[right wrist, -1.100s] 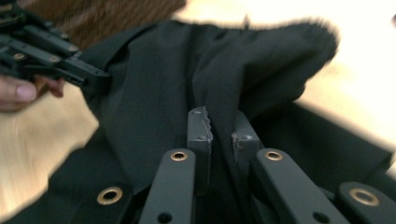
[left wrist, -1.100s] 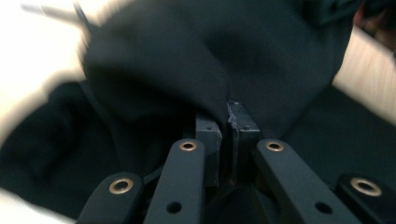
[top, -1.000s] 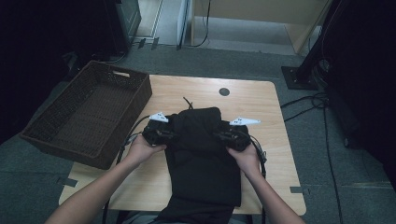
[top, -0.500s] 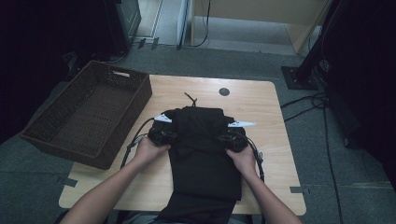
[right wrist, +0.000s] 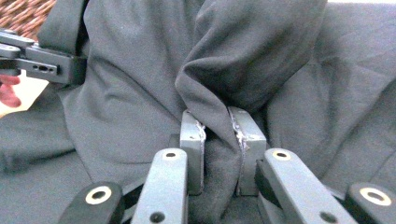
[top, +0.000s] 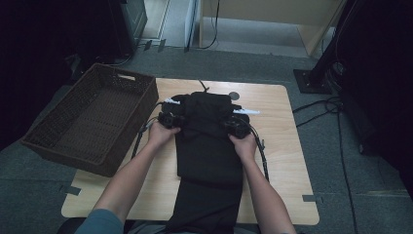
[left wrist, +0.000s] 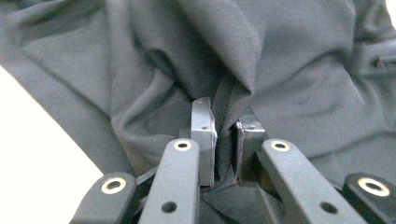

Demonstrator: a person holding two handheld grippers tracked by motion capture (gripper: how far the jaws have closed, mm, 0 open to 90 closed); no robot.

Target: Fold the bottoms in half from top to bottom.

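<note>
— Garment (top: 209, 141), black: location?
— Lengthwise on the tabletop (top: 282, 161), near end hanging over the front edge. Left gripper (top: 171, 118) and right gripper (top: 237, 127) each have fingers (left wrist: 204, 135) pinching a fold of it.
— Surroundings?
— Wicker basket (top: 92, 122) touching the tabletop's left side; cables (top: 336, 126) on the floor. No legible markings.

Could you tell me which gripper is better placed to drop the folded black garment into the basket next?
Left, probably. The left gripper grips the black garment on the side nearest the basket; the right gripper grips its far side.
</note>
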